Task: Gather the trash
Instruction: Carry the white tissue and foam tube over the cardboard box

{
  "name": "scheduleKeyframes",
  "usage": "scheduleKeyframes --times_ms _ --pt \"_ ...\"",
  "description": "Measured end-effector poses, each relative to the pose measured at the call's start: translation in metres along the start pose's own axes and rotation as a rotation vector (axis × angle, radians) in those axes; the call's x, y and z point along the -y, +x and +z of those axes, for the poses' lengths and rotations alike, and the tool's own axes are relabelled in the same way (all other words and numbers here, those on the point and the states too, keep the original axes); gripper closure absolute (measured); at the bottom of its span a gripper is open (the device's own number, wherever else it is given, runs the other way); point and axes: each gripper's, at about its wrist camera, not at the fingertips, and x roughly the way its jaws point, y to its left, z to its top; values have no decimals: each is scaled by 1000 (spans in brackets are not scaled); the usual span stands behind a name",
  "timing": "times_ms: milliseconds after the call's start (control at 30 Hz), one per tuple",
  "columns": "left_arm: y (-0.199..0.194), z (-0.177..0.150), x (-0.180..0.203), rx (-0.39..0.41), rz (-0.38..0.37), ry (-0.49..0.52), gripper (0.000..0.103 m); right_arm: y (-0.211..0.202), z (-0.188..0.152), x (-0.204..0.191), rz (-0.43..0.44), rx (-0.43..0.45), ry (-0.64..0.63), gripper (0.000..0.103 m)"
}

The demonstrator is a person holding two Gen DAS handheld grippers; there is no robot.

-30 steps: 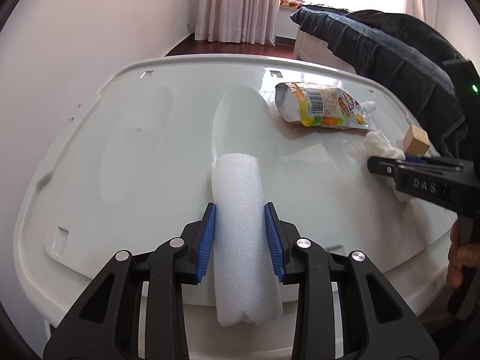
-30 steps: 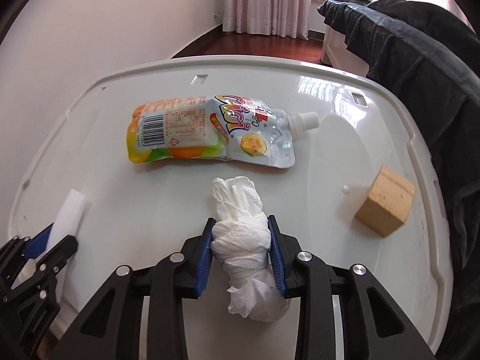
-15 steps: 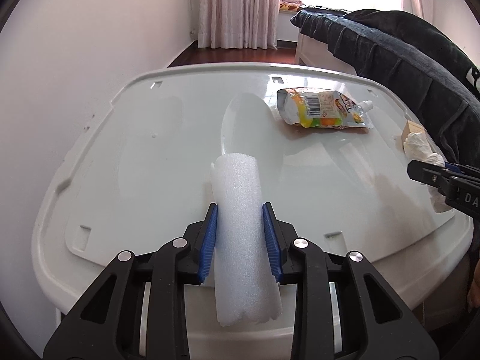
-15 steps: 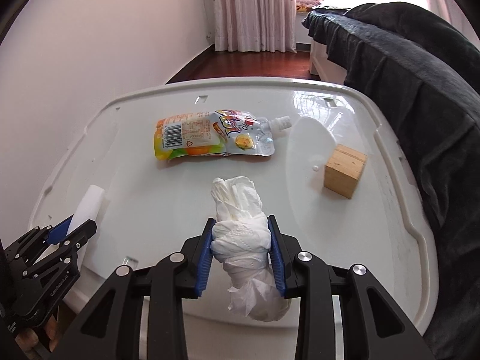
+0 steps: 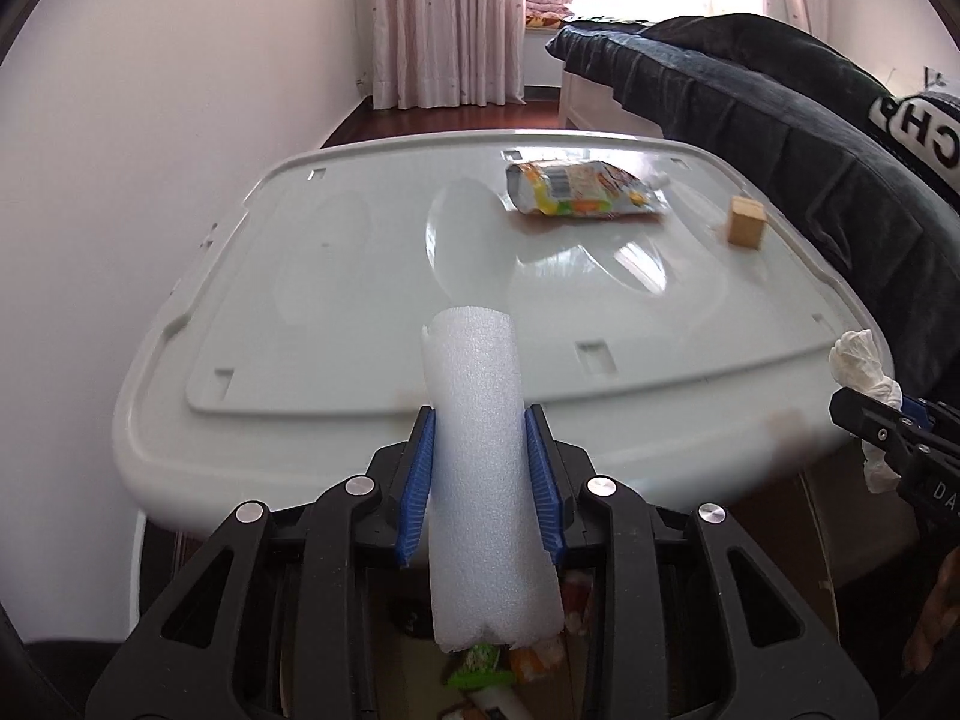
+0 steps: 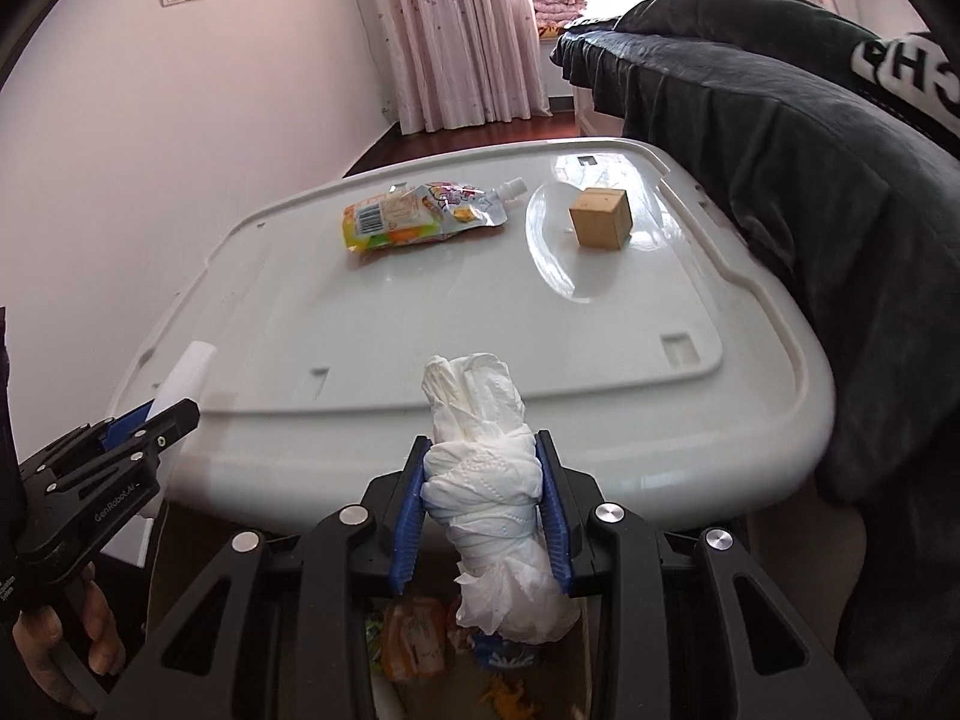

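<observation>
My left gripper (image 5: 480,480) is shut on a white foam roll (image 5: 480,450), held just off the near edge of the white table (image 5: 336,276). My right gripper (image 6: 480,504) is shut on a wad of white tissue (image 6: 480,468), also off the near edge. The tissue shows in the left wrist view (image 5: 864,366), the foam roll in the right wrist view (image 6: 186,378). A yellow juice pouch (image 5: 576,198) (image 6: 414,216) lies far on the table. Below both grippers, colourful wrappers lie in a container (image 6: 420,636) (image 5: 498,666).
A small wooden block (image 5: 746,223) (image 6: 602,218) stands right of the pouch. A dark blanket (image 6: 780,150) drapes along the table's right side. A white wall (image 5: 150,150) is at left, curtains (image 5: 444,24) at the back.
Both grippers have pulled back and up from the tabletop with their loads, past the near edge. The container with wrappers has come into view beneath them.
</observation>
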Motion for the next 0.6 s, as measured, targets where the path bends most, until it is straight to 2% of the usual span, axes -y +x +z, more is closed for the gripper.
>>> scheduleKeyframes --times_ms 133,233,400,600 --pt "-27 -25 6 -12 -6 22 74 -20 -33 -2 -1 6 14 69" --pt "-41 -47 7 -33 -22 21 74 -21 -56 -7 10 -39 27 69" --pt "-43 -80 6 -113 -50 13 74 -20 -68 -16 26 -71 12 69" --pt "-34 -91 8 -151 -40 35 74 -14 -77 -24 36 -110 -15 69"
